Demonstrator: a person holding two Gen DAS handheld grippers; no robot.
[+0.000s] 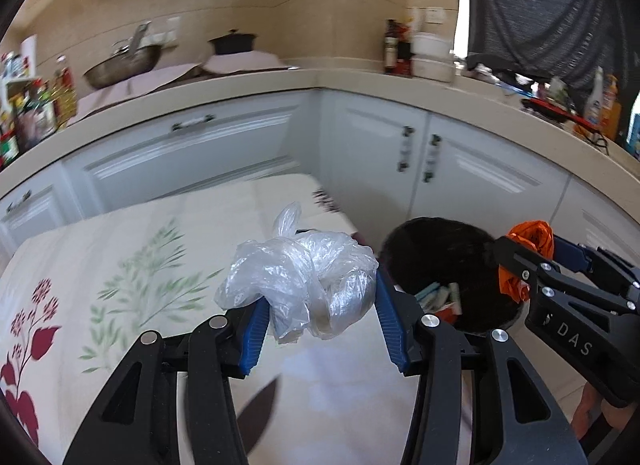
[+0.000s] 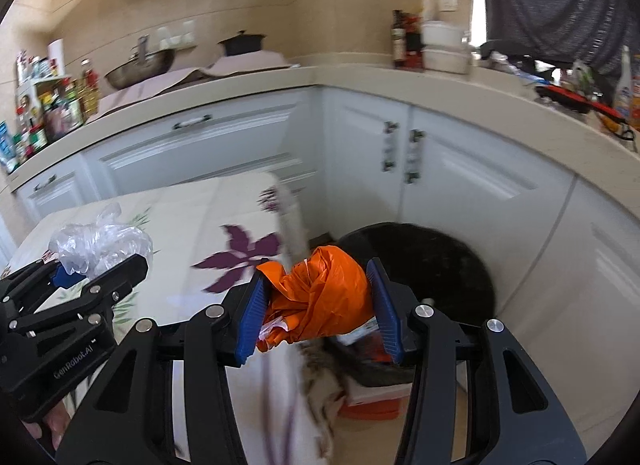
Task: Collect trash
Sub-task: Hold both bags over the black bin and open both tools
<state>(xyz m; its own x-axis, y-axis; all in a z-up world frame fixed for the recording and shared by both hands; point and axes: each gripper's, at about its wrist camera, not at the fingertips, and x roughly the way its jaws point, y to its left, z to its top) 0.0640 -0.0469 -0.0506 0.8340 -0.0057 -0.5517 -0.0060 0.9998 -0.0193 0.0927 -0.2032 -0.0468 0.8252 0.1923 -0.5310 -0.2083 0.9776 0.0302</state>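
— What's the left gripper (image 1: 320,315) got?

— A crumpled clear plastic bag (image 1: 298,277). It sits right between the two blue pads (image 1: 256,331), which pinch it from either side. Most of the wad bulges up and forward past the fingertips, with a loose twist of film sticking up above them.

— And the right gripper (image 2: 320,307)?

— Same story with an orange plastic bag (image 2: 320,293). The jaws are closed on it, one blue pad (image 2: 250,317) pressed into each flank, and the bundle fills the whole gap. A bit of it hangs down below the left-hand pad.

— Where's the bin?

— The black-lined trash bin (image 2: 452,265) stands just beyond the right gripper's jaws and a little to their right, down by the white cabinets (image 2: 472,193). From the left gripper's side it lies off to the right of the jaws, with a few packets (image 1: 438,297) visible inside it.

— So the clear bag isn't over the bin?

— No, under the left jaws is the flowered tablecloth (image 1: 132,265). The orange bundle hangs at the table's corner, with the bin's rim just past it.
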